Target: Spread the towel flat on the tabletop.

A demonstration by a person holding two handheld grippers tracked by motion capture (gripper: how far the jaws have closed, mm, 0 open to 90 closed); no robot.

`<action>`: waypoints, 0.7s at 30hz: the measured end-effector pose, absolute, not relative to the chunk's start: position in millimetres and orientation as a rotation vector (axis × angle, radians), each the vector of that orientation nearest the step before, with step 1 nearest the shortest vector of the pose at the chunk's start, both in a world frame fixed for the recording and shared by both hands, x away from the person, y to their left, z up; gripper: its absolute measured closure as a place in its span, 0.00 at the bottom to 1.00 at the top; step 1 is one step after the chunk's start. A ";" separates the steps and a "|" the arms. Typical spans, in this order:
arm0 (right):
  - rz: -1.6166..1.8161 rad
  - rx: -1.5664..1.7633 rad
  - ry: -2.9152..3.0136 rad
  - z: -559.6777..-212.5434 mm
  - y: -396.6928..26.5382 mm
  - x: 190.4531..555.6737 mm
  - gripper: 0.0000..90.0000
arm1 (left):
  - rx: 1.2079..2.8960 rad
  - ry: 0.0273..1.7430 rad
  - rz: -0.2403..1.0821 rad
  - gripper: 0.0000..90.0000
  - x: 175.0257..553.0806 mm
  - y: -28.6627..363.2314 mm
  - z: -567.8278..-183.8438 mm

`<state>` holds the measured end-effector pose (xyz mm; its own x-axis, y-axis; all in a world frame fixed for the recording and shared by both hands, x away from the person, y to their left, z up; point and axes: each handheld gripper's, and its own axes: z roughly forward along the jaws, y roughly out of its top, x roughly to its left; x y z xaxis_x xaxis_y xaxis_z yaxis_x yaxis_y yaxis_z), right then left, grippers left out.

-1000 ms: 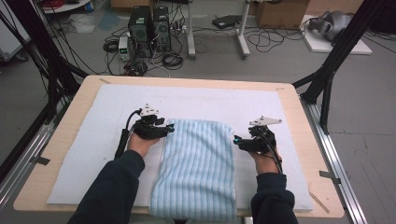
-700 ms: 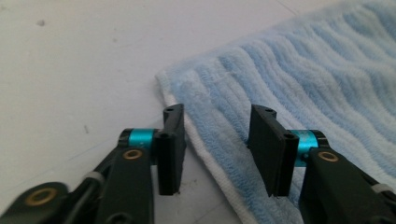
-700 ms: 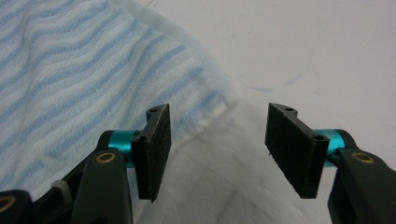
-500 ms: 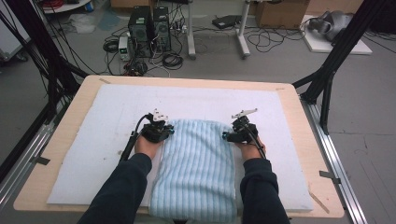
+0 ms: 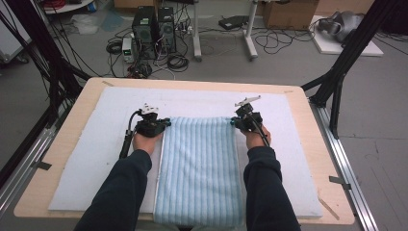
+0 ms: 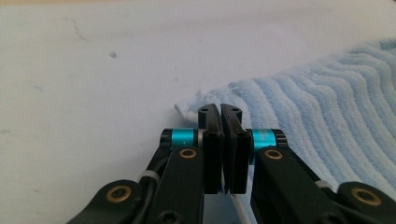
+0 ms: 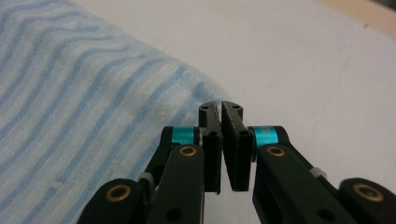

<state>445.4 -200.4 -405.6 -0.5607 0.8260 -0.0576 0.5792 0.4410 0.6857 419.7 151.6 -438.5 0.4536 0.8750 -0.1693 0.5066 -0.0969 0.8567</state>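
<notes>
A white mat (image 5: 96,144) covers the wooden table (image 5: 72,125) at centre frame. Beyond it, upper left, two computer towers (image 5: 154,24) stand among tangled cables (image 5: 178,60); cardboard boxes (image 5: 286,12) sit top right.

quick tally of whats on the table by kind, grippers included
towel, light blue striped: 1
white mat under it: 1
grippers, both closed on the towel's far corners: 2 (left gripper, right gripper)
total: 4
</notes>
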 end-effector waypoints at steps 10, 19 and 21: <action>0.764 1.221 2.326 -418.4 -194.8 452.4 0.84 | 1.756 1.255 0.475 0.69 420.8 155.2 -439.2; 0.884 1.233 2.284 -409.0 -199.2 447.6 0.64 | 1.741 1.183 0.537 0.57 425.9 159.5 -390.7; 0.901 1.209 2.290 -407.3 -199.0 444.8 0.64 | 1.738 1.195 0.517 0.56 435.4 160.9 -386.3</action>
<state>444.8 -199.0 -407.3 -0.5478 0.8353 -0.0470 0.5794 0.4193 0.6989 435.4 160.9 -386.3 0.4375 0.8857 -0.1555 0.4931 -0.0916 0.8651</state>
